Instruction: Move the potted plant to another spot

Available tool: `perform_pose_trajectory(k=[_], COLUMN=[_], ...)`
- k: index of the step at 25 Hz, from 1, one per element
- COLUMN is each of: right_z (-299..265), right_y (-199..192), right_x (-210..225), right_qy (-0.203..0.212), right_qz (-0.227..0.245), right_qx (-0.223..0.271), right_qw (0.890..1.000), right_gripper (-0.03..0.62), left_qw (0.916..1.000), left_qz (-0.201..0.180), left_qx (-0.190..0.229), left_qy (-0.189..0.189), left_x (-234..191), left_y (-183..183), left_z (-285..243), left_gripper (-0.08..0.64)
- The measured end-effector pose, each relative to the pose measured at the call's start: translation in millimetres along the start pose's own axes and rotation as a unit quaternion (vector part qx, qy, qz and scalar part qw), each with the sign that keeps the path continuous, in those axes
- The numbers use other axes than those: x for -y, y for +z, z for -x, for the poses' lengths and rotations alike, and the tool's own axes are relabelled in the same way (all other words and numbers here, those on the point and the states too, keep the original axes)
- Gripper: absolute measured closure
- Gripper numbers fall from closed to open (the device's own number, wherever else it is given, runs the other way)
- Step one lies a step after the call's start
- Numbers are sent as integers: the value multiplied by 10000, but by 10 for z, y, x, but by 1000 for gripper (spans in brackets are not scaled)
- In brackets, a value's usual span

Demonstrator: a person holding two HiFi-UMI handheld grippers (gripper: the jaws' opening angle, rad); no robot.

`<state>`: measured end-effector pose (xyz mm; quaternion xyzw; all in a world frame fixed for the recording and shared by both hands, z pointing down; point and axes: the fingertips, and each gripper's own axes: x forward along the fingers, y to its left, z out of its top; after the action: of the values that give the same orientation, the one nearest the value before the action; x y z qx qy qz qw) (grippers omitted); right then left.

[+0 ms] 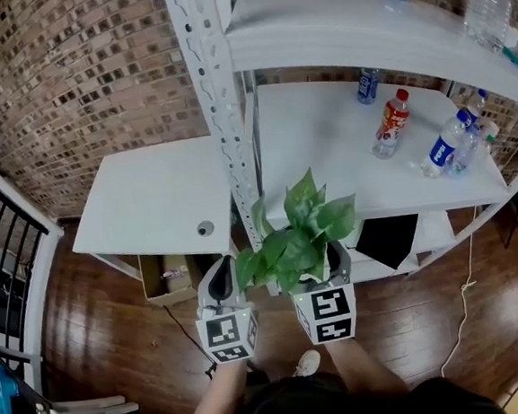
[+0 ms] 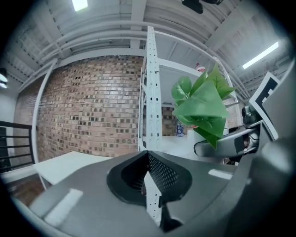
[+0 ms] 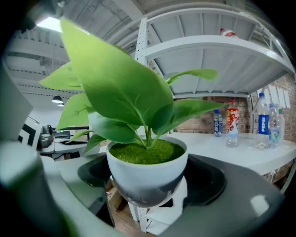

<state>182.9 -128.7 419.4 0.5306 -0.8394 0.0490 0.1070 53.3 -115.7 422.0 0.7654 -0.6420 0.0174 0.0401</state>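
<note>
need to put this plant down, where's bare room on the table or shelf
The white table left of the shelf post is bare but for a small round cap. The middle shelf is free beside the post; bottles crowd its right end.

A storeroom-like workroom: brick wall [image 1: 67,74], white metal shelving [image 1: 218,97], white table [image 1: 150,198], wood floor [image 1: 100,342].

Right tongs [image 3: 150,180] clamp the pot [image 3: 147,162]; left tongs [image 2: 147,180] closed, alongside.

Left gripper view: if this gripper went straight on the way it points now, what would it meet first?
Most likely the white perforated shelf upright, which stands dead centre beyond the left gripper and its empty jaws. How far off it is, I can't judge from here.
</note>
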Motion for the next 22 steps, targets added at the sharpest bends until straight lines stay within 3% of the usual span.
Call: perform_pose_trajectory(k=[6, 10, 16, 22], right_z=[-397, -789, -1604, -2431], right_y=[231, 301, 224, -108], right_x=[-891, -1519, -2205, -2547], right_qy=[571, 733, 568, 96], right_qz=[191, 201, 131, 42], right_qx=[176, 138, 56, 25], right_qw=[9980, 9970, 9983, 9999], right_gripper=[120, 120, 120, 120], left_qw=[9990, 9985, 9987, 9995], left_qz=[120, 80, 58, -149], left_qx=[105, 116, 211, 261], left_qy=[426, 526, 471, -16], left_x=[-880, -1599, -2661, -3363], left_y=[-44, 11, 113, -185], left_z=[123, 121, 82, -165], left_gripper=[546, 546, 546, 546])
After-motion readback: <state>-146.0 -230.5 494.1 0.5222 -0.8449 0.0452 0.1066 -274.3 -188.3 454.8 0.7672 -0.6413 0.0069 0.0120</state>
